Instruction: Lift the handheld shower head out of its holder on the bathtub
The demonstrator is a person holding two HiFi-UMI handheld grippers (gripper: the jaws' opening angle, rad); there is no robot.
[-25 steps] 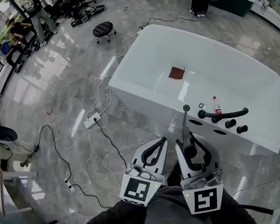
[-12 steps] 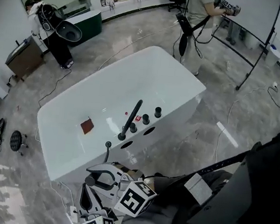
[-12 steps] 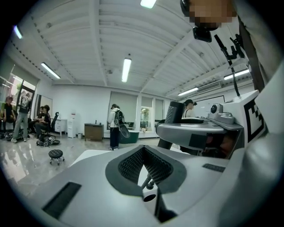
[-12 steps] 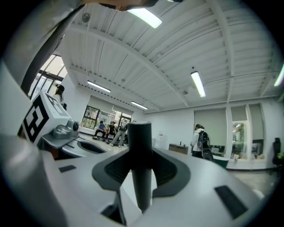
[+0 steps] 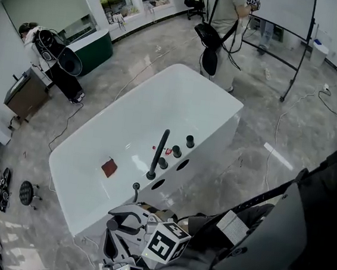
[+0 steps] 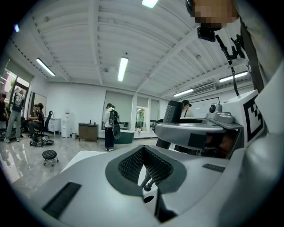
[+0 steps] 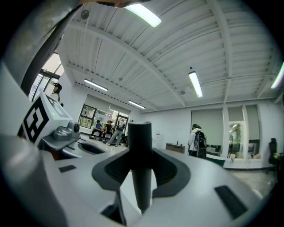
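Note:
The white bathtub (image 5: 94, 153) fills the middle of the head view, with a black faucet (image 5: 157, 154) and knobs (image 5: 182, 146) on its near rim. A small black holder (image 5: 136, 187) sits on that rim, and a thin hose runs down from it. Below the rim my right gripper (image 5: 113, 220) is shut on the black shower head (image 5: 112, 222), which stands upright between the jaws as a dark cylinder (image 7: 141, 164). My left gripper (image 5: 109, 242) hangs beside it lower left; its pads (image 6: 157, 166) meet at the tips with nothing between them.
A red-brown square (image 5: 109, 168) lies on the tub floor. A person (image 5: 218, 29) stands beyond the tub's far end, another (image 5: 40, 43) by a green basin at the back left. Cables cross the marble floor (image 5: 266, 112); a black stool (image 5: 26, 191) is at left.
The head view has swung round, so the tub now shows from another side. Both grippers sit lower in the picture, close to my body; the right one still grips the shower head.

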